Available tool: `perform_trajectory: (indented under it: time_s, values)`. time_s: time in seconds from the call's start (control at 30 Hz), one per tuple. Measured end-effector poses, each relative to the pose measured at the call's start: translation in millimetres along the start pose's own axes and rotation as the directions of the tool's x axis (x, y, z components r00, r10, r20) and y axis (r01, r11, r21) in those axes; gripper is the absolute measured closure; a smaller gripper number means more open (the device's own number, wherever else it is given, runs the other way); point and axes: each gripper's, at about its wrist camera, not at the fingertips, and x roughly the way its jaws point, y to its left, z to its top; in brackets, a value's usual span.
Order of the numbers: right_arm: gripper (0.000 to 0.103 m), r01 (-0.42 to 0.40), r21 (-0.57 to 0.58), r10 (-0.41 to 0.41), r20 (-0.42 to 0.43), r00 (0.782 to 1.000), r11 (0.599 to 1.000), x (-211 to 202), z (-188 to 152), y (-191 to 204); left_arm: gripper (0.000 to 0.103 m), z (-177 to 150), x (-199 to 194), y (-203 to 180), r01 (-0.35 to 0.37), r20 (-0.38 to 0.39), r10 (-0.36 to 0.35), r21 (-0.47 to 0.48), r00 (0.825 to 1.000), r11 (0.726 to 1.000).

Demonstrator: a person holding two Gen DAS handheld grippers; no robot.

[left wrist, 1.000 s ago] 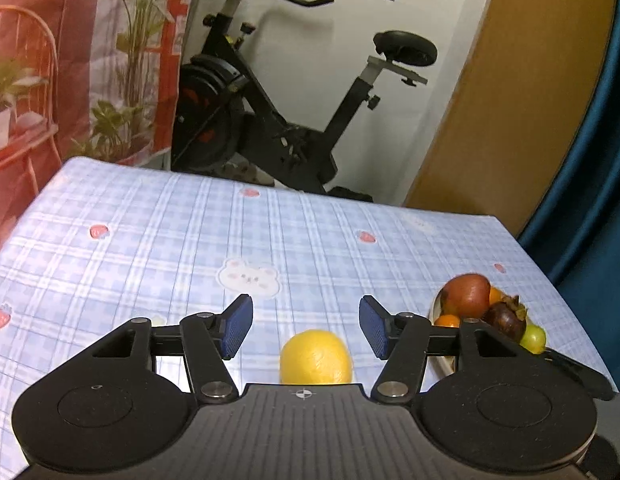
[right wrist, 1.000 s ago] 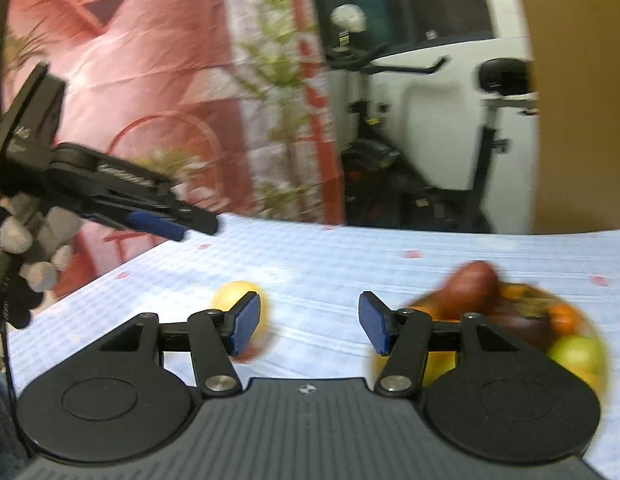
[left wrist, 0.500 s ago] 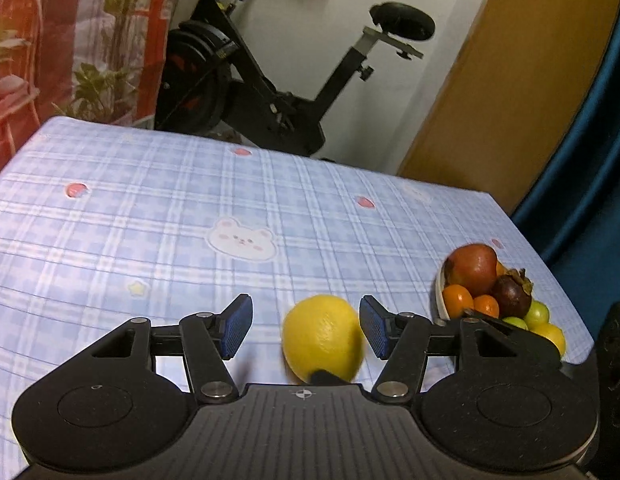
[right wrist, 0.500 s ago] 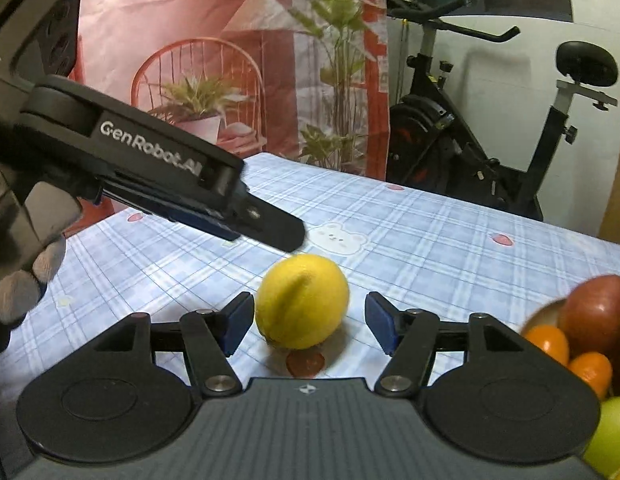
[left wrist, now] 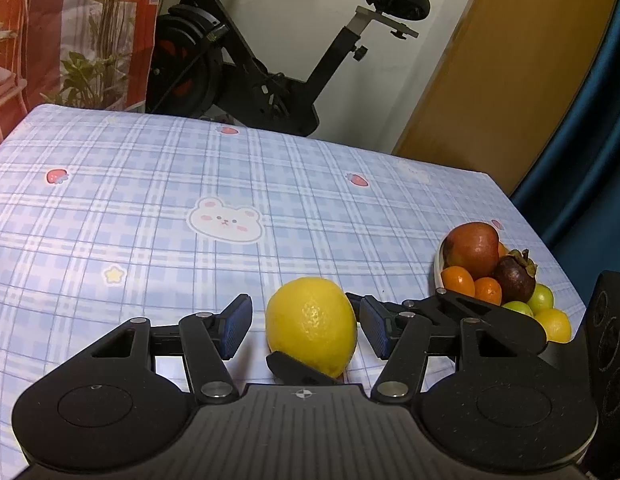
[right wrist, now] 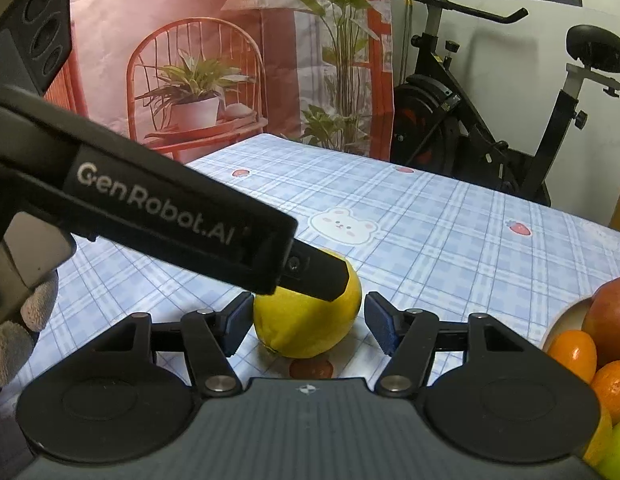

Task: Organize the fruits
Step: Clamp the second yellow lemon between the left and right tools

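A yellow lemon [left wrist: 311,326] rests on the blue checked tablecloth [left wrist: 150,220], and both grippers reach around it. In the left wrist view it lies between the blue pads of my left gripper [left wrist: 306,330], with a gap at the left pad and the right pad close by. My right gripper [right wrist: 310,324] also has the lemon [right wrist: 306,320] between its pads, near both, neither visibly pressing. A left gripper finger [right wrist: 310,272] crosses over the lemon's top. A white bowl [left wrist: 437,264] to the right holds a red fruit [left wrist: 473,250], a mangosteen [left wrist: 515,278], small oranges and green fruits.
A gloved hand [right wrist: 14,332] holds the left gripper's body at the left edge. An exercise bike [left wrist: 250,72] stands past the table's far edge, beside a printed red backdrop [right wrist: 190,60]. The tablecloth stretches bare to the left and far side. A blue curtain [left wrist: 589,120] hangs at the right.
The left gripper sank and tipped down, so the lemon now sits between its pads. The right gripper swung over from the bowl side and now brackets the same lemon.
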Motion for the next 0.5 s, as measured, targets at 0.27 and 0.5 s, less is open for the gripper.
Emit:
perform_trajectory:
  time_s: [0.27, 0.5]
  values:
    - [0.042, -0.01, 0.016, 0.01, 0.0, 1.0, 1.0, -2, 0, -1, 0.041, -7, 9, 1, 0.012, -0.033, -0.013, -0.015, 0.999, 1.0]
    - [0.042, -0.015, 0.032, 0.016, -0.015, 1.0, 0.999, -1, -2, -3, 0.041, -5, 15, 4, 0.016, -0.022, -0.017, -0.054, 1.0, 0.998]
